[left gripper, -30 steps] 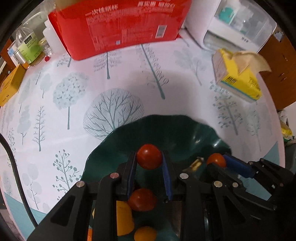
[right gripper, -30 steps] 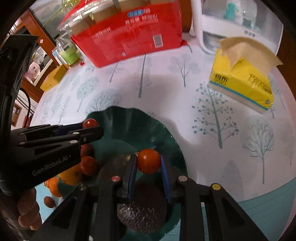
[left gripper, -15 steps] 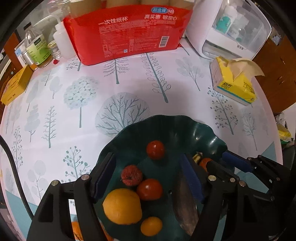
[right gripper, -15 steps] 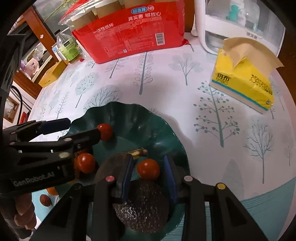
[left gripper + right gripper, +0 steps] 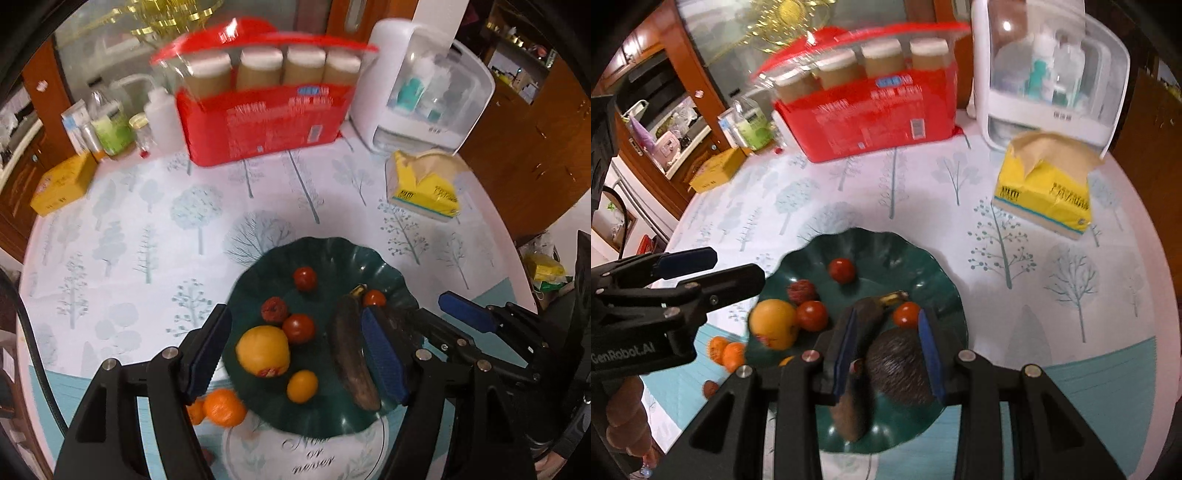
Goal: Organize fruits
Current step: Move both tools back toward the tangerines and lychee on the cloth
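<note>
A dark green scalloped plate [image 5: 384, 269] [image 5: 934, 273] holds several fruits: cherry tomatoes [image 5: 305, 278] [image 5: 842, 270], a yellow-orange fruit [image 5: 263, 350] [image 5: 774, 324], a small orange [image 5: 302, 386], a dark red lychee [image 5: 274, 310], a blackened banana [image 5: 351, 354] and a dark avocado [image 5: 899, 369]. My left gripper [image 5: 295, 350] is open and empty above the plate. My right gripper [image 5: 886, 347] is open and empty above the avocado and a tomato [image 5: 906, 314]. Two mandarins [image 5: 223, 408] [image 5: 729, 352] lie on the table beside the plate's left edge.
A red pack of paper cups [image 5: 258, 118] stands at the back. A white appliance [image 5: 424, 92] is at the back right, a yellow tissue box [image 5: 424, 188] to its front, a yellow carton [image 5: 61, 182] and bottles at the back left.
Both grippers opened and let go of their tomatoes, which now lie on the plate. Both grippers have pulled up and back, so more of the table shows.
</note>
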Action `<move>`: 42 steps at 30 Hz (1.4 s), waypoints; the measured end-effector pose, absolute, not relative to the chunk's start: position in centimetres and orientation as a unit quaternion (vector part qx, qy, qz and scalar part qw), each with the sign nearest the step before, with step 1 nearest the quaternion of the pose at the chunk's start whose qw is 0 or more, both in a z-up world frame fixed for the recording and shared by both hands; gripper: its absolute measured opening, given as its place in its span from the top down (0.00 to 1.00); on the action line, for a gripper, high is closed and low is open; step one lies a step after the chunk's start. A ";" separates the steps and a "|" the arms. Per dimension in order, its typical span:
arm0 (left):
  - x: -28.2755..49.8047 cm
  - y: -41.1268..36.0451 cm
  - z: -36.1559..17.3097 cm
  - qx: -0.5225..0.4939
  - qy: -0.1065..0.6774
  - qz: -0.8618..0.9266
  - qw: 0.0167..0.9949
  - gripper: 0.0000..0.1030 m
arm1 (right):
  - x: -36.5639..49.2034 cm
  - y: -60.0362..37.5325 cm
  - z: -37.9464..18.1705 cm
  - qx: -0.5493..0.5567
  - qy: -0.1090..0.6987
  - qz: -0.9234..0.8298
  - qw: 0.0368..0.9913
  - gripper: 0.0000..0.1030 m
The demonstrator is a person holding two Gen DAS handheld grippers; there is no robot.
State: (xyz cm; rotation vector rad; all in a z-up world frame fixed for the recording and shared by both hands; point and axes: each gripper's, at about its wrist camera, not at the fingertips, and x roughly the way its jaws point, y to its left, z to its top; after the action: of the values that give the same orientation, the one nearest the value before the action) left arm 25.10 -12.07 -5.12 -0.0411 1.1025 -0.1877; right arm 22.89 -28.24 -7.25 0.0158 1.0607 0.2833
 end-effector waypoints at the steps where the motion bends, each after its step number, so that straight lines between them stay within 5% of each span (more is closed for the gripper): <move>1: 24.4 -11.6 -4.2 -0.017 0.515 -0.091 0.852 0.30 | 22.2 -28.0 -6.4 0.009 0.498 0.136 0.857 0.66; 23: 12.6 2.4 6.7 0.005 0.442 -0.078 0.894 0.30 | 9.9 -18.7 4.6 0.002 0.408 0.152 0.900 0.66; 34: 13.0 5.0 4.5 0.075 0.441 -0.105 0.888 0.30 | 8.3 -13.2 2.8 -0.015 0.414 0.148 0.898 0.66; 42: 16.1 5.2 -1.5 0.135 0.472 -0.163 0.856 0.30 | 9.8 -10.2 -3.8 -0.007 0.468 0.129 0.874 0.66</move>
State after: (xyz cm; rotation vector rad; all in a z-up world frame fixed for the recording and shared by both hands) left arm 16.05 5.17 -1.50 0.2842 0.9920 -0.3419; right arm 9.81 -10.23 -3.77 -0.0152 0.9771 0.2690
